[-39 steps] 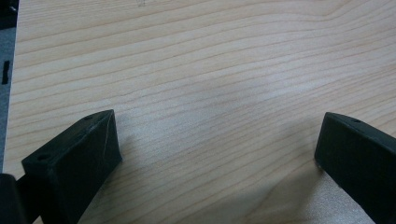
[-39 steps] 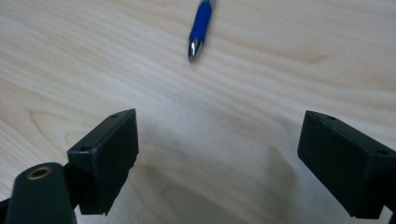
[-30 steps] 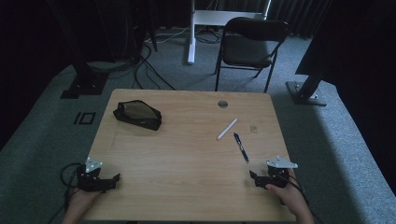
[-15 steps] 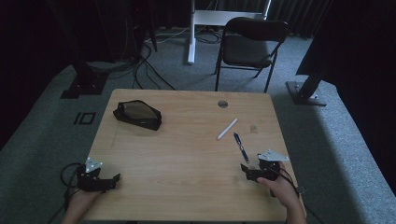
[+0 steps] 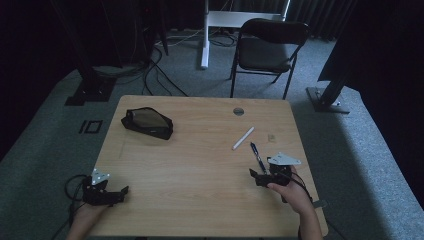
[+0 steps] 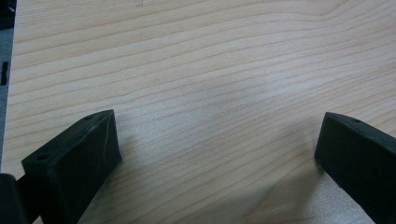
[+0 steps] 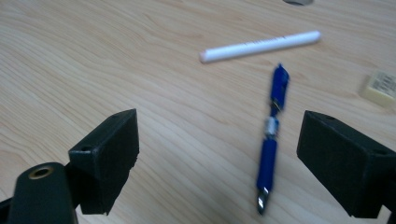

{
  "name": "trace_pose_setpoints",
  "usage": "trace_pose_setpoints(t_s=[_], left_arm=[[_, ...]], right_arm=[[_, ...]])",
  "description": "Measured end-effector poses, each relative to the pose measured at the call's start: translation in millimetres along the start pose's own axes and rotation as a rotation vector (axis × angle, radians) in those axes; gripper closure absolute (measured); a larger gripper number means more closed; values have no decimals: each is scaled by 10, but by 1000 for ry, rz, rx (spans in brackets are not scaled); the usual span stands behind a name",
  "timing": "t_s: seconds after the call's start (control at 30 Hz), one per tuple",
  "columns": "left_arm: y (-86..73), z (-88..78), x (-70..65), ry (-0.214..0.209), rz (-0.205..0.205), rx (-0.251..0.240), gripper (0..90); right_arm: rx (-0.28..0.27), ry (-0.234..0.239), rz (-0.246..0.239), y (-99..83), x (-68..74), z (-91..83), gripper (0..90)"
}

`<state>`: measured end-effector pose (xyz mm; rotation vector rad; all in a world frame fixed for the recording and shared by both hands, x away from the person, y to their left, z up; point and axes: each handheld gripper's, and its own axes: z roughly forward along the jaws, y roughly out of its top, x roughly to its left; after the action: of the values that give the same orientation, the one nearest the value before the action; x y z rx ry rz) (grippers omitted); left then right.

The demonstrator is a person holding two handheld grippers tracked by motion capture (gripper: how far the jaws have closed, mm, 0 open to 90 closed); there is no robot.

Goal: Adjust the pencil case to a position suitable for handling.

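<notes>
A blue pen (image 7: 271, 137) lies on the wooden table (image 5: 200, 165), and a white pen (image 7: 259, 45) lies just beyond it. In the high view the blue pen (image 5: 257, 156) and the white pen (image 5: 243, 138) sit right of centre. My right gripper (image 5: 256, 176) is open, its jaws wide apart, hovering just short of the blue pen's near end; in the right gripper view (image 7: 219, 158) the pen lies between the jaws, closer to the right one. My left gripper (image 5: 120, 192) rests open at the table's front left corner, with bare wood between its jaws (image 6: 217, 154).
A black pouch (image 5: 148, 122) lies at the back left of the table. A small pale eraser (image 7: 380, 88) sits right of the pens. A round grommet (image 5: 238, 111) is near the far edge. A chair (image 5: 267, 50) stands behind the table.
My right gripper has moved forward and left from the front right corner, up to the blue pen's near end. The left gripper has stayed still.
</notes>
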<state>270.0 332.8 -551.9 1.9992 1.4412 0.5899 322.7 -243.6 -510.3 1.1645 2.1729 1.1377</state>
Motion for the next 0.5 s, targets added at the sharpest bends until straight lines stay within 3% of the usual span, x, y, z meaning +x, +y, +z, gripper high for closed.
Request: trace_pose_setpoints(t_s=[0.5], left_arm=[[0,0,1,0,0,0,1]], right_arm=[[-10,34,-34,210,129,182,134]])
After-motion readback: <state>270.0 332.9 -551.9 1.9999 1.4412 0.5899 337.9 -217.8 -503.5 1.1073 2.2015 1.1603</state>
